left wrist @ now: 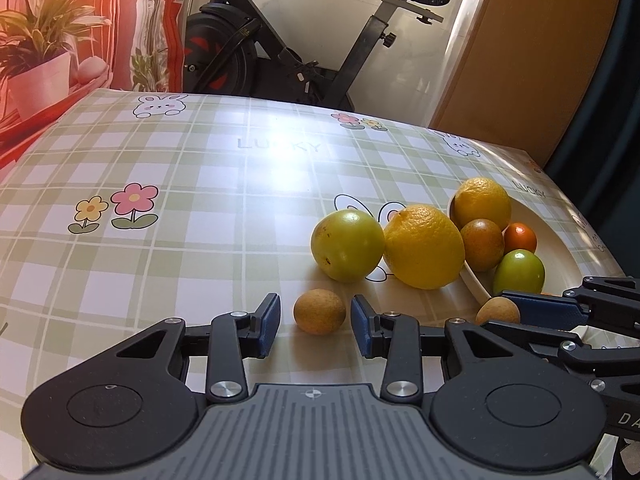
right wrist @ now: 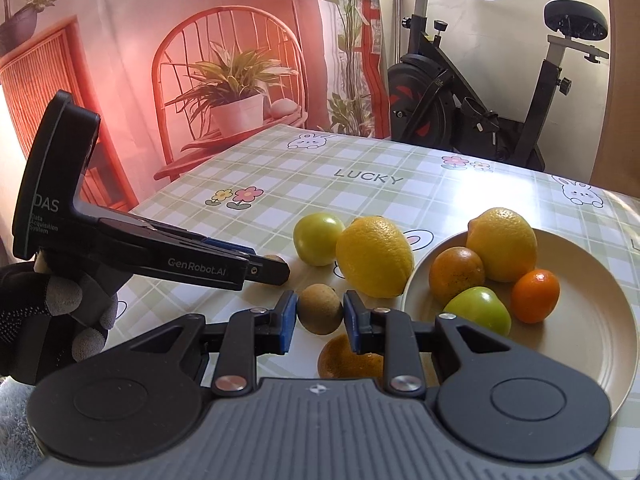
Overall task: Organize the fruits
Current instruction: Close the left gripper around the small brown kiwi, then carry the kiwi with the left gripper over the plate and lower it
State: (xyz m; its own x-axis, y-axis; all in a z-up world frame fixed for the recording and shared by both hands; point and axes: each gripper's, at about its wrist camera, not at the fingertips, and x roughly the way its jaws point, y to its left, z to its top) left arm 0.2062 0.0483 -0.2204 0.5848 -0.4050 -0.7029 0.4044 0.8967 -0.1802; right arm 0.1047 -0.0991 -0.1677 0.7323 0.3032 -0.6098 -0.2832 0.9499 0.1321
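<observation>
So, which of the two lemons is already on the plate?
The lemon at the back of the plate. The other lemon lies on the table, left of the plate, beside a green fruit.

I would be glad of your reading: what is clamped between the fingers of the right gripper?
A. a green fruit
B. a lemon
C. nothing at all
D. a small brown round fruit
D: in the right wrist view the blue pads of the right gripper press on both sides of a small brown fruit, while the nearest lemon lies untouched beyond it.
</observation>
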